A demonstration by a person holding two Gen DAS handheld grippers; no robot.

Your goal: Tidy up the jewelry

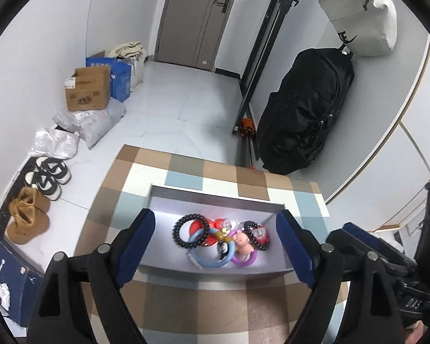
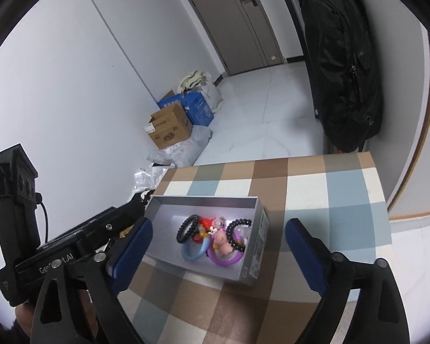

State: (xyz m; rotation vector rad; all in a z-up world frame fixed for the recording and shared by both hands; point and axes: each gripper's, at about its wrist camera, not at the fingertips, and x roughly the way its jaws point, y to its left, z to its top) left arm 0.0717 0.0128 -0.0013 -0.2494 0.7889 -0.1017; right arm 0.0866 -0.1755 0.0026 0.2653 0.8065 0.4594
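On the counter (image 1: 186, 301) covered in a brown, blue and cream checked cloth, the shallow grey cardboard box (image 1: 215, 197) holds a heap of bead bracelets and coloured plastic rings (image 1: 220, 239), while the left hand-held gripper (image 1: 219, 246) and right hand-held gripper (image 2: 218, 252) hover spread wide, empty.

Black backpack (image 1: 304, 109), cardboard box (image 1: 87, 89), sneakers (image 1: 50, 176)
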